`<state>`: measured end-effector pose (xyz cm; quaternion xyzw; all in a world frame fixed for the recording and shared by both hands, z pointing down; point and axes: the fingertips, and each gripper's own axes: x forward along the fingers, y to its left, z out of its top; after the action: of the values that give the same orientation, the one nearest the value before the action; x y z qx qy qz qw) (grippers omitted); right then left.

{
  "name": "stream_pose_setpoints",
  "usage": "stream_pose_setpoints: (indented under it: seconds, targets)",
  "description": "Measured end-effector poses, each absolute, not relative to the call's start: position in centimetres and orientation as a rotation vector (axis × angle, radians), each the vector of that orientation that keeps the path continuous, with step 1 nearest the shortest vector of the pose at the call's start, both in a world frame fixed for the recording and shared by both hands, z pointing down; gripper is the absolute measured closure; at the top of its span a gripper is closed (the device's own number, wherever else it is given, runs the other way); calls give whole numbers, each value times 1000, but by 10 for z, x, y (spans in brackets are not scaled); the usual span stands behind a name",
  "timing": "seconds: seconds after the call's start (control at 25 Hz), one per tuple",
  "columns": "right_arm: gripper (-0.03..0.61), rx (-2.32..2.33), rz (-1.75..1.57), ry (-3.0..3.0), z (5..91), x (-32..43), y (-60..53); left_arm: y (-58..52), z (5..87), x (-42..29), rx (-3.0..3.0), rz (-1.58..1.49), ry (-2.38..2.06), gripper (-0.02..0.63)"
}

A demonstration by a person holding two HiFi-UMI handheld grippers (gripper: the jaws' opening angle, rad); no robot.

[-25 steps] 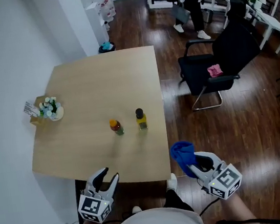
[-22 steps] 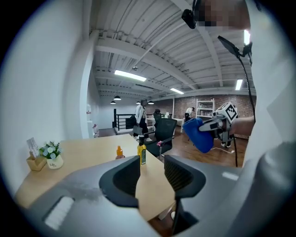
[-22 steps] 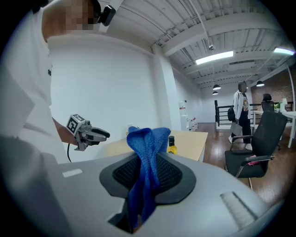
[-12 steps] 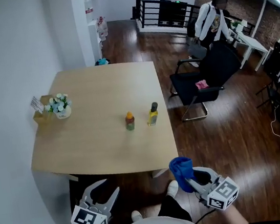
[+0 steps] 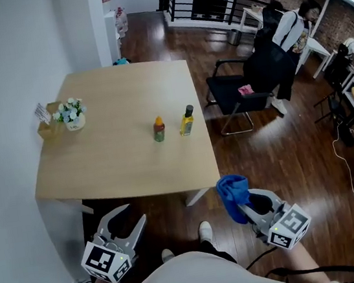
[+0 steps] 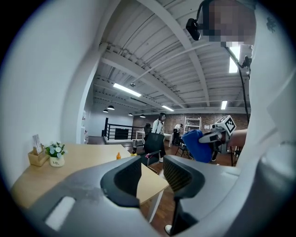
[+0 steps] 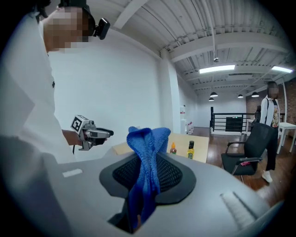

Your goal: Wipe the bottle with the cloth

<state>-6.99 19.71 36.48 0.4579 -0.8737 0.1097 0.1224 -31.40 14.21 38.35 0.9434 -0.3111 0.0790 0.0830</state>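
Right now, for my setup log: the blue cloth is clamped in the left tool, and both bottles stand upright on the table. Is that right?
No: the blue cloth is clamped in the right tool, as the right gripper view shows; the left tool is open and empty. The orange-capped bottle and black-capped bottle do stand upright on the table.

Legible text: none. Print on the flower pot (image 6: pixel 56 162), the card (image 6: pixel 36 142) beside it, the orange-capped bottle (image 5: pixel 159 129) and the black-capped bottle (image 5: pixel 187 121): too small to read
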Motion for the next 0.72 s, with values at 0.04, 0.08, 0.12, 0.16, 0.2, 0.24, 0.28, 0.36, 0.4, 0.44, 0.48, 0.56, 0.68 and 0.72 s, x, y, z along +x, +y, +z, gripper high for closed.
stream_pose_setpoints:
  seconds: [0.04,0.08,0.12,0.16,0.2,0.24,0.28,0.36,0.4,0.44,0.48,0.56,0.68,0.72]
  targets:
    - [488,1343,321,-2549,364,-70,201,144,382,-313,2827,241,-917,456]
    - [488,1347,320,-2549,363,-71,205,146,381,-313,2835,245,-907,456]
    - [488,1351,316,-2548,363,-72,209,147,380,-313,2840,245,-899,456]
    - [488,1356,313,-2545,363,-71,213,148,379,-313,2842,241,-894,456]
    - [488,1364,314,-2542,363,-71,216,150,379,-313,2841,235,-890,457]
    - [488,1372,316,-2540,364,-70,220,151,379,-313,2840,230,-886,457]
    - [488,1379,318,-2538,364,-69,223,153,379,-313,2839,229,-883,457]
    - [488,1390,317,-2533,365,-68,229,157,380,-314,2838,235,-879,457]
    - [488,1396,317,-2530,365,-67,232,158,379,-314,2839,237,-877,457]
    - [488,1401,318,-2529,365,-67,234,160,379,-314,2840,238,-876,457]
    - [488,1405,319,-2528,365,-67,237,162,378,-315,2840,238,-876,457]
    - [488,1407,319,-2525,365,-67,242,166,378,-317,2837,236,-877,457]
    - [488,1402,316,-2525,368,-70,247,170,382,-319,2832,242,-880,457]
    - [488,1400,313,-2525,369,-71,248,171,384,-320,2832,244,-878,457]
